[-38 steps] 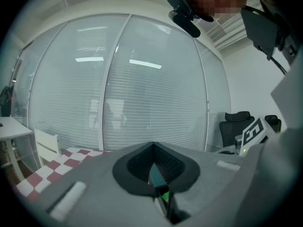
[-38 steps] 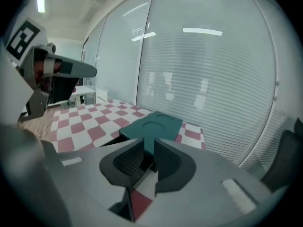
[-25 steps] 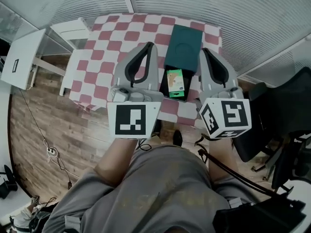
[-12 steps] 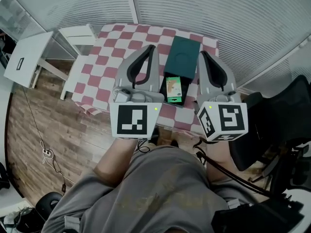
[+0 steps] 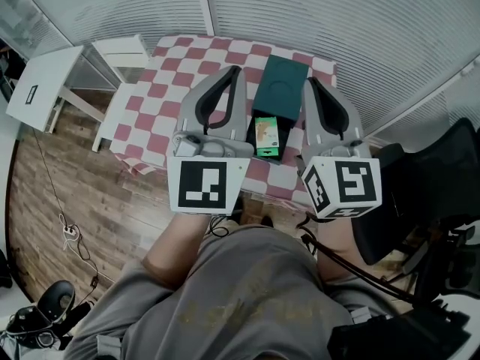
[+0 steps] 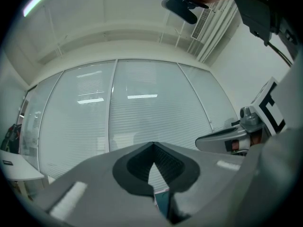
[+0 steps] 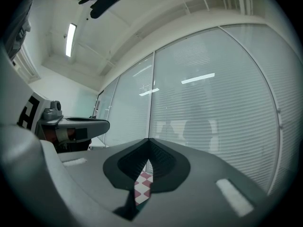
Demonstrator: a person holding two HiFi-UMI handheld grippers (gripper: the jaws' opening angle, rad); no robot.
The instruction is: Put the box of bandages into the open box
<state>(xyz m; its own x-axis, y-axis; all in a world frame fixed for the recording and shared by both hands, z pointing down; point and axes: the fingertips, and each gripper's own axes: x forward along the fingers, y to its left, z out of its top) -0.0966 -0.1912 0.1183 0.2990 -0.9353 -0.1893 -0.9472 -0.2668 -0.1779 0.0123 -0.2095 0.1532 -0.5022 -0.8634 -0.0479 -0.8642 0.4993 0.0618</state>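
Note:
The bandage box [image 5: 268,136], green and orange, lies inside the open dark box [image 5: 269,157] on the checkered table [image 5: 169,88]. The dark green lid [image 5: 282,82] rests flat behind it. My left gripper [image 5: 233,73] hangs above the table just left of the open box, jaws shut and empty. My right gripper [image 5: 308,83] hangs just right of it, also shut and empty. In the left gripper view the fingertips [image 6: 153,145] meet in front of window blinds. The right gripper view shows its fingertips [image 7: 148,141] closed too, with checkered cloth below.
A white side table [image 5: 41,88] and a white stool [image 5: 120,51] stand left of the table. A black office chair [image 5: 431,171] is at the right. Window blinds run along the far side. Cables lie on the wooden floor [image 5: 67,201].
The head view has shifted a little. Both grippers stay shut either side of the open box, and the bandage box stays inside it.

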